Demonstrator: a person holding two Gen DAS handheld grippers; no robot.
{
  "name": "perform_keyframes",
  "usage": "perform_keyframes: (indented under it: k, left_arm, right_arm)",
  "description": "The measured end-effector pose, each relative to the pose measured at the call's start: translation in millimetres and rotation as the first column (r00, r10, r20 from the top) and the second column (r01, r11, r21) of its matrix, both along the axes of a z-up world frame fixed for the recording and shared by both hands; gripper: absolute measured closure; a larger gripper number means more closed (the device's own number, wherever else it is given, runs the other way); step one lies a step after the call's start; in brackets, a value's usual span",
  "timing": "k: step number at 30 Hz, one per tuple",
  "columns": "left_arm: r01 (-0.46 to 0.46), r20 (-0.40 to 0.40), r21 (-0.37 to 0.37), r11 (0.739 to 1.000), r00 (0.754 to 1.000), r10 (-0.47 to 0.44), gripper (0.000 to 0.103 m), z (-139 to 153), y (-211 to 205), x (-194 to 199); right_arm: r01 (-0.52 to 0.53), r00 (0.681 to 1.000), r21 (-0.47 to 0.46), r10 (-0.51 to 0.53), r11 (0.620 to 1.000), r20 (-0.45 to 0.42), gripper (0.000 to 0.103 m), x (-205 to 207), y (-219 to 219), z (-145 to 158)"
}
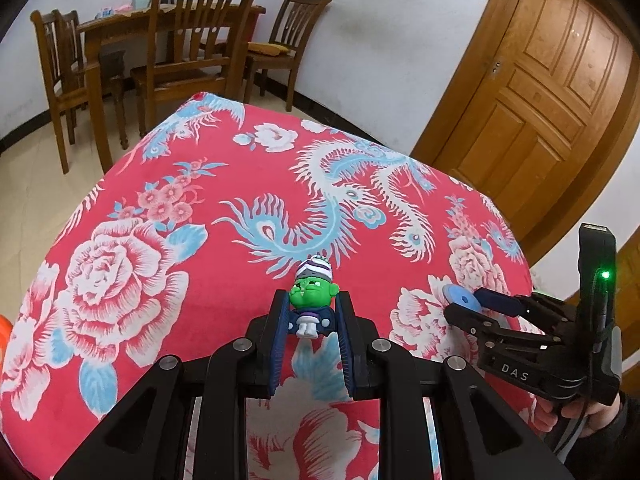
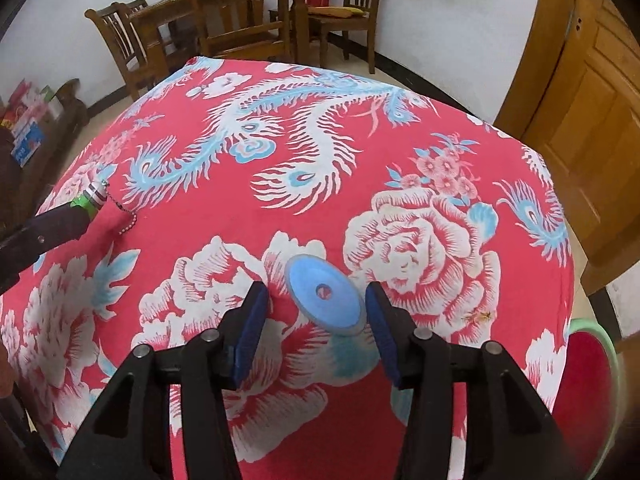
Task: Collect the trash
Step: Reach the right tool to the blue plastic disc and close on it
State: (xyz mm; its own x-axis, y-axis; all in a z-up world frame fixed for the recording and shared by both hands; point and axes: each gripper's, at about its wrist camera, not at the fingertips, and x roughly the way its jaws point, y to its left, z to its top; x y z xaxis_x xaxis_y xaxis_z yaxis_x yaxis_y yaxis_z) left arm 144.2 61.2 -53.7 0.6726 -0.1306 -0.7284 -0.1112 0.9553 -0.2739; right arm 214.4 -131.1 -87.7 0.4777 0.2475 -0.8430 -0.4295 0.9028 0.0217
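Trash items on the table (image 2: pixel 360 152), two of them: a blue disc (image 2: pixel 326 294) with a centre hole, and a small green-faced figurine (image 1: pixel 312 302) with a bead chain (image 2: pixel 124 216). Disc lies flat on the red floral cloth, between the right gripper (image 2: pixel 318 320) jaws, closer to the right-hand pad, maybe touching it at the rim; clear gap on the left-hand side. Right jaws released, not pressing on the disc. No long axis, it's round, so any pinch across the rim works; flat and thin, so judged likely to slip unless the pads get low to the cloth.

Left gripper (image 1: pixel 312 320) clenched on the figurine, pads on both sides of its body, head sticking out past the fingertips, chain dangling to the cloth. It sits well off to the left of the right jaws.

Right hand clearly the nearer one for the disc. Both grippers tilt steeply down toward the table, the right one from the near edge. Red bin (image 2: pixel 588 392) with green rim sits low, right of the right jaws, likely the drop target.
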Motion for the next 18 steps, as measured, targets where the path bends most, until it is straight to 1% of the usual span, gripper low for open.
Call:
perform_keyframes:
  k: [2,6,9,10,11,12,15,18]
  left_arm:
    - [0.001,0.000,-0.001,1.000,1.000,-0.001,0.080,0,-1,0]
    - [0.007,-0.002,-0.005,1.000,1.000,-0.007,0.080,-1,-3,-1]
    - [0.011,0.001,-0.008,1.000,1.000,-0.011,0.080,0,-4,-3]
    - [0.011,0.003,-0.008,1.000,1.000,-0.011,0.080,1,-4,-3]
    - [0.010,0.005,-0.009,1.000,1.000,-0.010,0.080,1,-4,-4]
    - [0.010,0.005,-0.010,1.000,1.000,-0.010,0.080,1,-5,-5]
    - [0.012,0.008,-0.012,1.000,1.000,-0.012,0.080,3,-6,-5]
    - [0.015,0.011,-0.013,1.000,1.000,-0.015,0.080,4,-8,-6]
  right_arm:
    - [-0.009,1.000,0.001,0.009,1.000,0.005,0.067,-1,1,0]
    - [-0.001,1.000,-0.001,0.001,1.000,0.010,0.071,-5,3,1]
    - [0.017,1.000,0.040,-0.017,0.999,-0.001,0.075,-8,-1,2]
    - [0.026,1.000,0.061,-0.026,0.998,-0.003,0.081,-9,-3,3]
    - [0.039,0.999,0.077,-0.041,0.996,0.017,0.094,-12,-7,8]
    - [0.042,0.999,0.090,-0.044,0.995,0.021,0.101,-13,-9,10]
    - [0.054,0.999,0.132,-0.054,0.990,-0.007,0.101,-14,-16,12]
    - [0.049,0.999,0.125,-0.048,0.991,-0.011,0.101,-15,-15,10]
